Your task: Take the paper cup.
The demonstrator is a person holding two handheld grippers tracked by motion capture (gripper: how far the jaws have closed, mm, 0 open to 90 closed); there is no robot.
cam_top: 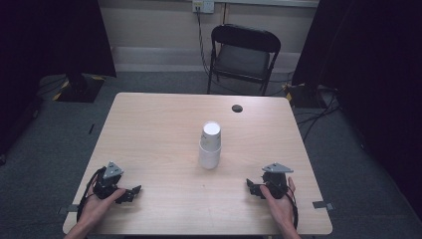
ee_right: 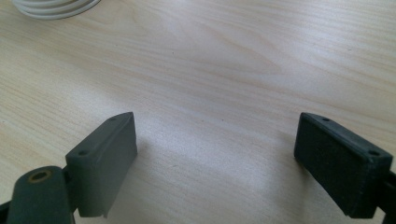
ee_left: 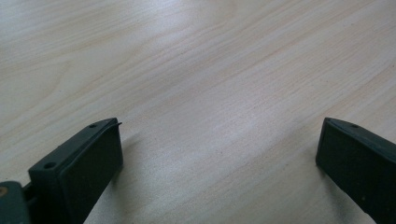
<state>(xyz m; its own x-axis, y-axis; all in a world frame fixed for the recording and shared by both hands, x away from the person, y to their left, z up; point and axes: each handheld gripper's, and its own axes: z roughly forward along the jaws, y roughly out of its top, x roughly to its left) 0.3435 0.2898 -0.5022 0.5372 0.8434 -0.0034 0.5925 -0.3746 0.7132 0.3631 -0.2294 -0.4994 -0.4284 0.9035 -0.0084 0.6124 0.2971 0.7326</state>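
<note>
A stack of white paper cups point(cam_top: 210, 144) stands upside down in the middle of the light wooden table point(cam_top: 159, 124). My left gripper point(cam_top: 130, 193) rests near the front left corner, held by a hand, its jaws pointing right toward the centre. In the left gripper view the left gripper point(ee_left: 219, 140) is open, with bare wood between its black pads point(ee_left: 88, 163). My right gripper point(cam_top: 254, 188) rests near the front right, jaws pointing left. In the right gripper view the right gripper point(ee_right: 215, 135) is open over bare wood, and the white cup rim point(ee_right: 56, 7) shows at the top left.
A small dark round spot point(cam_top: 237, 108) lies near the table's far edge. A black folding chair point(cam_top: 244, 55) stands behind the table. Dark curtains hang at both sides, and cables point(cam_top: 318, 114) run over the grey floor.
</note>
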